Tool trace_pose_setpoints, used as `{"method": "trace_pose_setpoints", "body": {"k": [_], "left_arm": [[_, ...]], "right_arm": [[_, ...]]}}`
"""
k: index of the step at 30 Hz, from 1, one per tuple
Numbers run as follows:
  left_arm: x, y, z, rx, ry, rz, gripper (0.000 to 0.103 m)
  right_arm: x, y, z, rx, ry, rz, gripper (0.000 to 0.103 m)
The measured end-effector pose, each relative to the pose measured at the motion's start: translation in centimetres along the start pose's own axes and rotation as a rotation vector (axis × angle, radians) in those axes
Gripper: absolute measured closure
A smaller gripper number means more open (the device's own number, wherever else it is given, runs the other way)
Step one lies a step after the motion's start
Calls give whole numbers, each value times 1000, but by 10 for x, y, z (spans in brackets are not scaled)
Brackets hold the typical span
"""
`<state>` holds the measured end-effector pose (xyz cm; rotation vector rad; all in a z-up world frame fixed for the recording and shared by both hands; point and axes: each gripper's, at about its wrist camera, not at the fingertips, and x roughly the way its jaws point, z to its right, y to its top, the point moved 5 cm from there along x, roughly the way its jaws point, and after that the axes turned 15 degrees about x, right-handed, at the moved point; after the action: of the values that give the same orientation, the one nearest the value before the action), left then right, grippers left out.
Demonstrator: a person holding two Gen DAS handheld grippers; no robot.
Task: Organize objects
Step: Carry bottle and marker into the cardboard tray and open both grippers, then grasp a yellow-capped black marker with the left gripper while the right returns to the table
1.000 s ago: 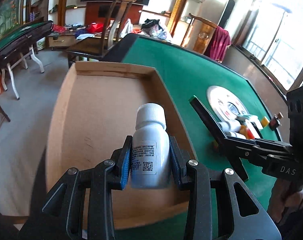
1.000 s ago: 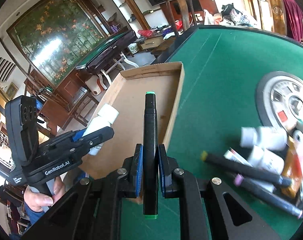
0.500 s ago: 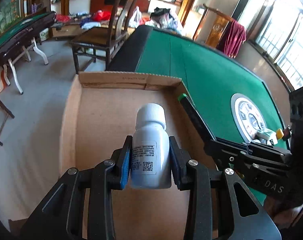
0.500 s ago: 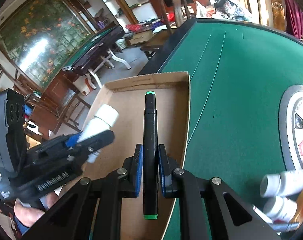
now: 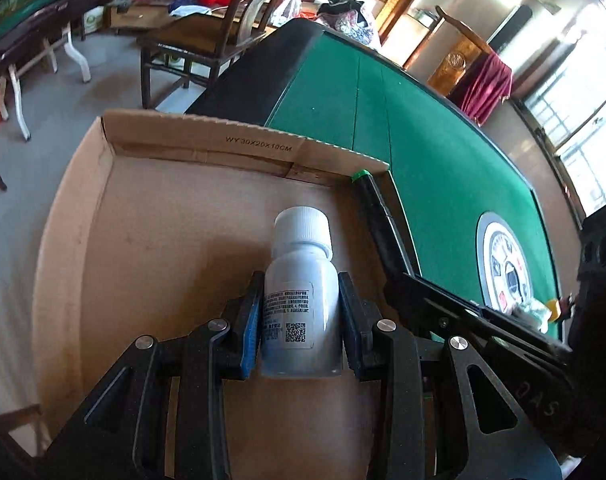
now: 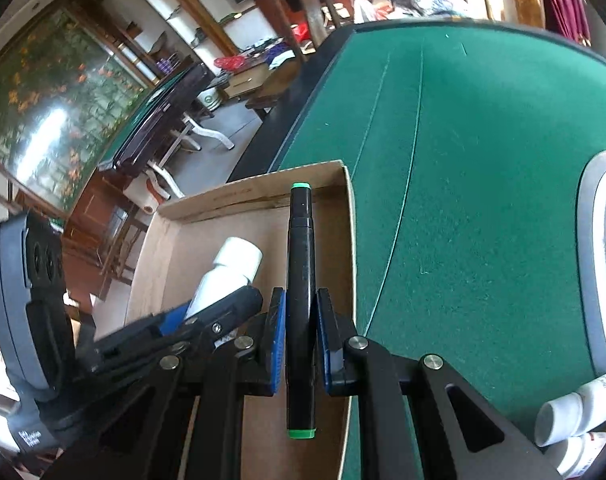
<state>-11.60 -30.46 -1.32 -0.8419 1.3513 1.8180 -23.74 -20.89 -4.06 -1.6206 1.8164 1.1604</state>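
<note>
From my left wrist, my left gripper (image 5: 299,320) has its jaws closed on a white plastic bottle with a ribbed screw cap (image 5: 299,280), the blue pads pressed against both sides of its body; the cap points away from me and the bottle's base is cut off behind the jaws. The small print and square code on its label are too fine to read. Beneath it lies the shallow brown cardboard box (image 5: 163,248), whose near wall is hidden by my own black frame, so I cannot tell whether the bottle touches the box floor. At the right, my right gripper (image 5: 399,280) reaches in, holding a black marker with green ends (image 5: 373,204) whose tip sits near the box's far right corner; the rest of that gripper runs out of frame. The green felt counter (image 5: 443,168) stretches beyond, with a round white dial (image 5: 503,264) partly blocked. From my right wrist, the right jaws are shut tight on the marker's lower barrel, and it hangs over the box's right side, just inside the wall. My left gripper shows at the left, blurred, with only the bottle's cap and shoulder emerging. Two white tubes (image 6: 571,412) lie cropped at the lower right corner.
</note>
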Motion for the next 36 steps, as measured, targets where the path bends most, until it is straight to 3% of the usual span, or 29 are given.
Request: {"method": "trace_pose_setpoints", "body": {"k": [17,25,30,33,36], "left_arm": [[-12,-1,-3,-66,-110,38,69],[-44,-13,15,-5,-128,91,69],[-63,-34,54,71,-159,123,68],[-69,-51,87,136,-184,131,59],[-67,-60,121,211,-185,129,57]], "right_arm": [[2,4,3,61,22,-10,89],[-58,-16,15,-1,106,24,89],[-104,-40,49,-9,170,46,89],[-133,-53,77,-7,194,72,89],[-162,-65,106,0,207,119,89]]}}
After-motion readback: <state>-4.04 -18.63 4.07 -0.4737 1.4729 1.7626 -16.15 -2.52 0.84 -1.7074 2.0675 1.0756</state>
